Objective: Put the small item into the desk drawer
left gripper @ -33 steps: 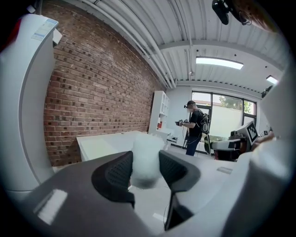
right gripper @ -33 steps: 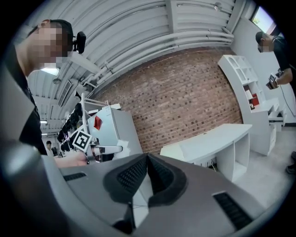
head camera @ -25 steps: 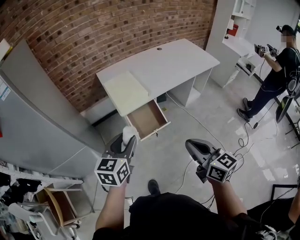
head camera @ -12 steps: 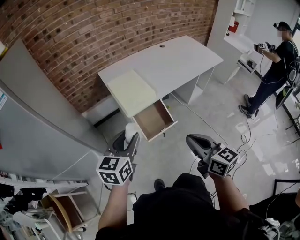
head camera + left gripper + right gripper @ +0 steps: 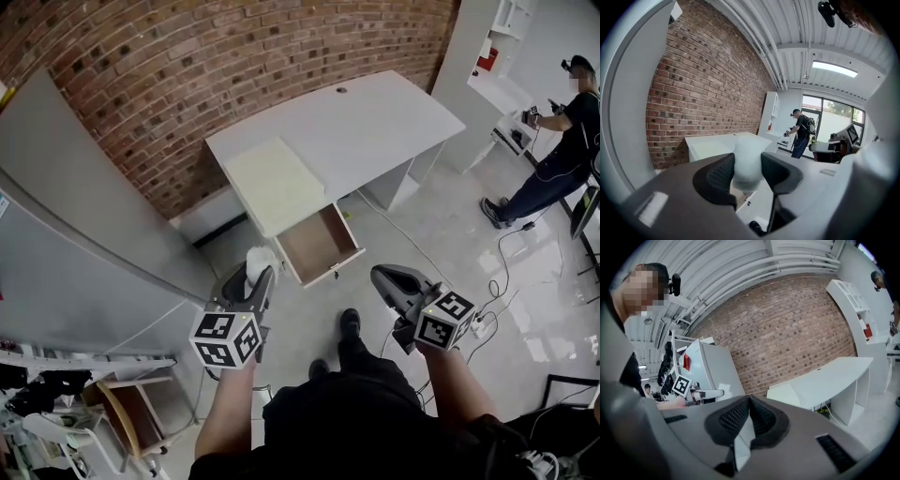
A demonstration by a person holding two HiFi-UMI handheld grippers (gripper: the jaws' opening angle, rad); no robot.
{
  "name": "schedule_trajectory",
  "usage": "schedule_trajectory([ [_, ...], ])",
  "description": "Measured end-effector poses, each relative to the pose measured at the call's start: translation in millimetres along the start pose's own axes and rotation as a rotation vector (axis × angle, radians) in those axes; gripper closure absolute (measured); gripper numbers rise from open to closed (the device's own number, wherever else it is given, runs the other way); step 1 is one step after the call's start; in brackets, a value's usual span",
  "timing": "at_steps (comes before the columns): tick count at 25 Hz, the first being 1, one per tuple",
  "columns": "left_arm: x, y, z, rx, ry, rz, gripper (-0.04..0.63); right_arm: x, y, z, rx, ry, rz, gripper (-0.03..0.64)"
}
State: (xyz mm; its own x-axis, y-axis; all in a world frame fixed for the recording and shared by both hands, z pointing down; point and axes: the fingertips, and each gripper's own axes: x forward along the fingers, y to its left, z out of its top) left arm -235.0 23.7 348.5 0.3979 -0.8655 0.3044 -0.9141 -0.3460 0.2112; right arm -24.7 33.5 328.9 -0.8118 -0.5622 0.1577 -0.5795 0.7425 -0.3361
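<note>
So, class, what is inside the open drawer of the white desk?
The open drawer shows only its bare brown bottom; nothing visible lies in it. Its rear end is covered by the white desk top.

You have two grippers in hand, the left gripper [image 5: 255,274] and the right gripper [image 5: 380,277], and two marker cubes, the left marker cube [image 5: 227,339] and the right marker cube [image 5: 444,319]. You can count one small white item [image 5: 748,161], one white desk [image 5: 375,122] and one drawer [image 5: 319,246] showing on it. There is one brick wall [image 5: 234,66], one white shelf unit [image 5: 497,56] and one other person [image 5: 562,155].
</note>
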Motion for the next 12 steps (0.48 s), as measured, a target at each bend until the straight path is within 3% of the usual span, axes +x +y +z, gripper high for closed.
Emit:
schedule_trajectory([
  [12, 104.2, -10.4, 6.4, 0.012, 0.093, 0.014, 0.413, 28.7, -111.1, 21.5, 0.075, -0.011, 0.035, 0.604],
])
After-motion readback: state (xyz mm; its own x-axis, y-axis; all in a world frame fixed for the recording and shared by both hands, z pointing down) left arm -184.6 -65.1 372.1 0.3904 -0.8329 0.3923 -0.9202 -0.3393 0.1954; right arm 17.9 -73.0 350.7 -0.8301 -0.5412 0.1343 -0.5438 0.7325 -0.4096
